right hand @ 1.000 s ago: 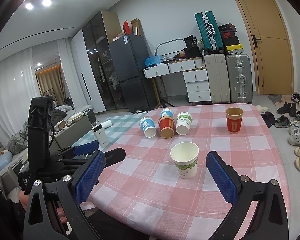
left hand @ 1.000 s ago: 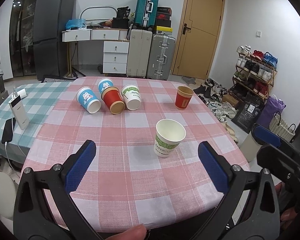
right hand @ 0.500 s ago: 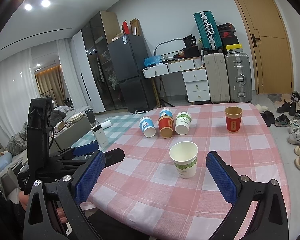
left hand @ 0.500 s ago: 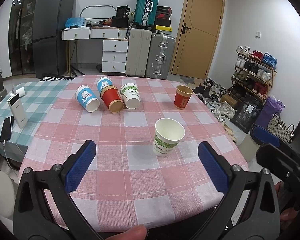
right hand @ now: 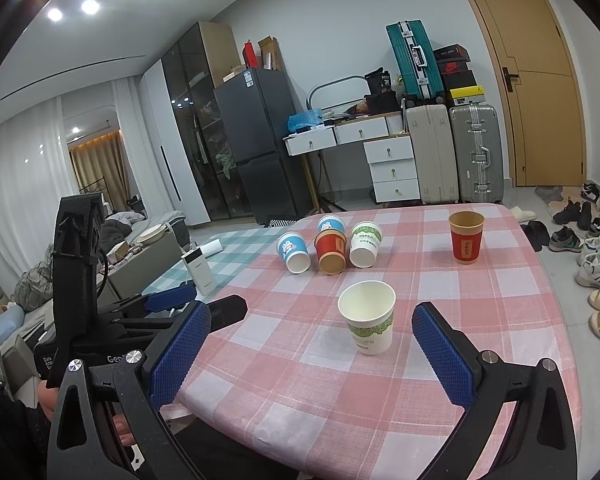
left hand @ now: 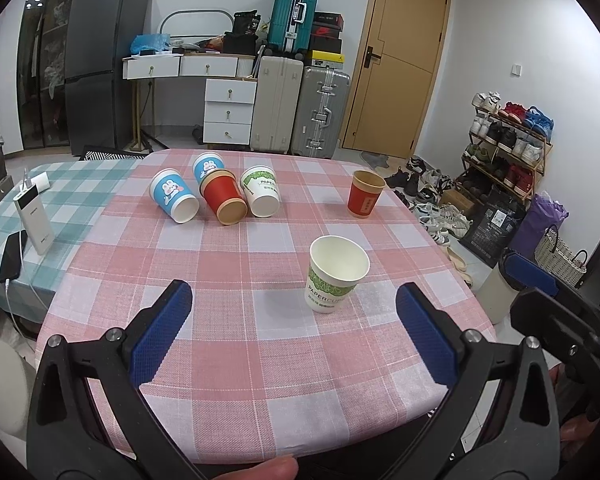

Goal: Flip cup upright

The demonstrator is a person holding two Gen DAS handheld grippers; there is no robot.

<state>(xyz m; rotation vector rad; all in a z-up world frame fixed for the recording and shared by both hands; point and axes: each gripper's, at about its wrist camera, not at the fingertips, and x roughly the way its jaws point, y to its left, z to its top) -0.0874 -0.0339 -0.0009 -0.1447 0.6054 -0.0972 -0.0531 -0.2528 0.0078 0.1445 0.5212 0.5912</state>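
Both tongs stood released, jaws spread wide and holding nothing. The left tongs (left hand: 292, 336) and the right tongs (right hand: 312, 352) hovered over the near edge of the counter (left hand: 228, 344), which carried a pink checked cloth.

Two cups stood upright with mouths up: a white-and-green cup (left hand: 336, 276) just ahead of the tongs, and a red cup (left hand: 365, 196) further back toward the right.

The cups not yet righted lay in a cluster at the far left-centre of the counter, well apart from both tongs. Three lay on their sides in a row: a blue rabbit cup (left hand: 174, 196), a red-and-tan cup (left hand: 224, 200) and a white-and-green lying cup (left hand: 261, 192). A second blue cup (left hand: 207, 166) sat behind them; its attitude could not be told.

Each lying cup had its long axis running roughly from far to near, with the open mouth toward the tongs and the closed base away. The red-and-tan cup touched its right neighbour.

Judgement: the cluster lay ahead and to the left, so the left tongs appeared the nearer. A grasp across a cup's side wall, followed by tipping the mouth upward, would likely suit.
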